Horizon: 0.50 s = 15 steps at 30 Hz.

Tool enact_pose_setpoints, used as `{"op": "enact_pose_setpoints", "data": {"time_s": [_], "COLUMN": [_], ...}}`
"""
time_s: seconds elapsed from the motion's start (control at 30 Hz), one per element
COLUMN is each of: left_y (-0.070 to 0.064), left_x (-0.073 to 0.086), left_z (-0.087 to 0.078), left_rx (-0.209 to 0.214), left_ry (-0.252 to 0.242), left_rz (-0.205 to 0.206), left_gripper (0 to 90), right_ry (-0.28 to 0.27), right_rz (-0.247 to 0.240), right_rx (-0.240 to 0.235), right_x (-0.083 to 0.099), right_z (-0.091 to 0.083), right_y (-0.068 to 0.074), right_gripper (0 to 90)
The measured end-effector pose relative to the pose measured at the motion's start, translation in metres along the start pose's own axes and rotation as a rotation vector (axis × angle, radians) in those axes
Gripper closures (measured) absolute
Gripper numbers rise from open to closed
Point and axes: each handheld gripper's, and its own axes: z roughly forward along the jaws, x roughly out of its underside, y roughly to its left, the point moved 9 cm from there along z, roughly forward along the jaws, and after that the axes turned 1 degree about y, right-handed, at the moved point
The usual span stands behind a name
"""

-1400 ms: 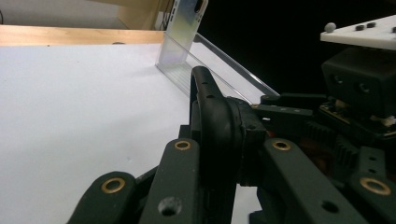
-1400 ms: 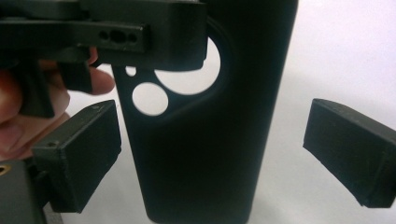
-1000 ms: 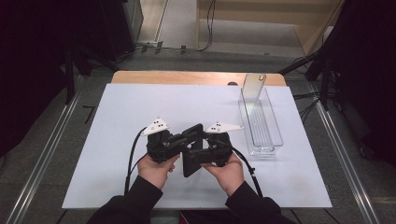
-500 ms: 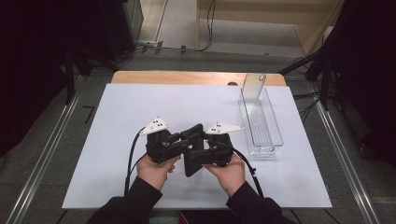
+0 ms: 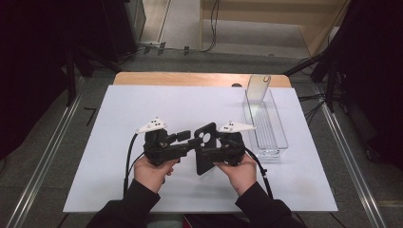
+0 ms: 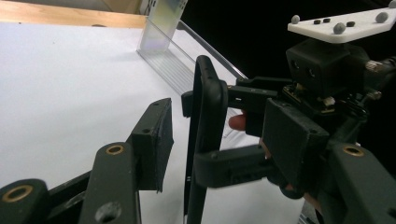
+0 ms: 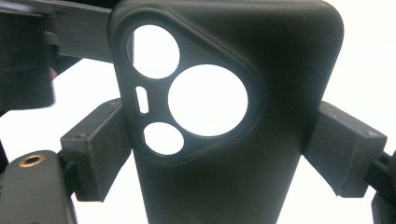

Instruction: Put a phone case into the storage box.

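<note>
Over the white desk (image 5: 142, 109), the right gripper (image 5: 205, 154) clamps a black phone case (image 5: 204, 147) by its edges; the left gripper (image 5: 192, 141) spreads open around it.

Black sleeves, black grippers, white marker plates, black cables

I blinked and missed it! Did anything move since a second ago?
Hardly anything. The right tongs keep gripping the black phone case by its edges, the left tongs stay open around it, and the clear tray has not shifted.
</note>
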Motion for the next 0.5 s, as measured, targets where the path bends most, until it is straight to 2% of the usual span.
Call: {"op": "enact_pose_setpoints", "data": {"time_s": [0.2,0.33,0.5], "left_y": [0.006,0.008,0.013], "left_x": [0.005,0.008,0.012], "left_z": [-0.002,-0.003,-0.006], "left_rx": [0.025,0.058,0.076], "left_ry": [0.068,0.113,0.151], "left_rz": [-0.022,-0.037,-0.007], "left_gripper": [38.6,35.7,32.9], "right_ry": [0.007,0.007,0.013], "right_rz": [0.009,0.016,0.013], "right_rx": [0.006,0.011,0.004], "right_x": [0.002,0.002,0.002], "right_z": [-0.006,-0.009,-0.014], "right_y": [-0.01,-0.015,-0.019], "right_gripper": [12.2,12.2,12.2]}}
